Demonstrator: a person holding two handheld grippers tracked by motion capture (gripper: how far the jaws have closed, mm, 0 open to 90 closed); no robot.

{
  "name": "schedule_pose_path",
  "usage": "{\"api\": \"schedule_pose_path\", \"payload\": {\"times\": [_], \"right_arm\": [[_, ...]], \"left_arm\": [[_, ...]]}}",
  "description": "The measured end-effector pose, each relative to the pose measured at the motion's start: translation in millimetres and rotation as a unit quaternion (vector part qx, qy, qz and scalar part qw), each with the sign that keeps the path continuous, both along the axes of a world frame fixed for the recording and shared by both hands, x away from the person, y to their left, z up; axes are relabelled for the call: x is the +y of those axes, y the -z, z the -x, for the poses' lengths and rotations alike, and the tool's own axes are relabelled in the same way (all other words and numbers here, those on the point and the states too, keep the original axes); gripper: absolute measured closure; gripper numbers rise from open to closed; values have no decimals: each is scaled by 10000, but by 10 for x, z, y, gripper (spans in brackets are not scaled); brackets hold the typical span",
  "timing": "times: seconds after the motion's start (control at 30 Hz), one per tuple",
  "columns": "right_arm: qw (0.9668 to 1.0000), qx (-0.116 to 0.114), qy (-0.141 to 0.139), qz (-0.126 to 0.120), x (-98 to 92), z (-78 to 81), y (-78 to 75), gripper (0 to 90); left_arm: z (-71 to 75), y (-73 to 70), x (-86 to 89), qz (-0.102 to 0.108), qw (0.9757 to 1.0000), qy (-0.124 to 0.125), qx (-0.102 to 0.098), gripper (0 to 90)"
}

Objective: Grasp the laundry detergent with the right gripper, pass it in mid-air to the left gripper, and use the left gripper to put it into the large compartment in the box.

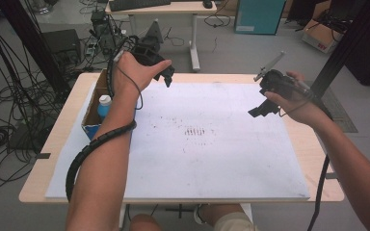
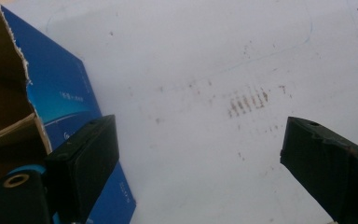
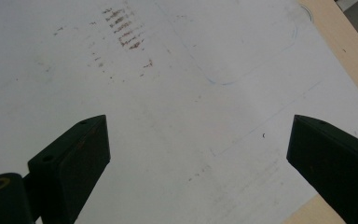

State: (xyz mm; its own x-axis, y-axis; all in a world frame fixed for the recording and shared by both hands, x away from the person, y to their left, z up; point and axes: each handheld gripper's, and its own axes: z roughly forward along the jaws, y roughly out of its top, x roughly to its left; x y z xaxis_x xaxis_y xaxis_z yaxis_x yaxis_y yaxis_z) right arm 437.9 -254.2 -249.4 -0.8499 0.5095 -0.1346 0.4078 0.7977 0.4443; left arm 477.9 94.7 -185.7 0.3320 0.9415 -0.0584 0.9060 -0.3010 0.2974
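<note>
Left claw (image 1: 166,77) hangs wide open and empty just beside the open cardboard box (image 1: 92,115), where a blue bottle with a white cap (image 1: 104,107) stands; right claw (image 1: 260,109), equally spread and empty, hovers well apart over the white sheet (image 1: 197,159) on the tabletop (image 1: 320,187). Judged from this, the bottle is not yet grasped. Nothing lies between either claw and the sheet; the box wall is the likely obstacle.

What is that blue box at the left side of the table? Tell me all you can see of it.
The blue box looks like cardboard: glossy blue outside with faint small print, plain brown inside, its top edge roughly torn open. It stands open-topped on the left edge of the white sheet. A bottle with a white cap and blue body stands inside. The left gripper hovers nearby, jaws open, not touching it.
</note>
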Motion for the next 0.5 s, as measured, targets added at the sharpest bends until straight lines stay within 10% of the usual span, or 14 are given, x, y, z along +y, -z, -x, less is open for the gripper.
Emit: {"api": "schedule_pose_path", "payload": {"times": [0.5], "right_arm": [[10000,-37,-71,-20,15,-65,-21,60]], "left_arm": [[-117,74,-80,-28,10000,11,-31,116]]}}
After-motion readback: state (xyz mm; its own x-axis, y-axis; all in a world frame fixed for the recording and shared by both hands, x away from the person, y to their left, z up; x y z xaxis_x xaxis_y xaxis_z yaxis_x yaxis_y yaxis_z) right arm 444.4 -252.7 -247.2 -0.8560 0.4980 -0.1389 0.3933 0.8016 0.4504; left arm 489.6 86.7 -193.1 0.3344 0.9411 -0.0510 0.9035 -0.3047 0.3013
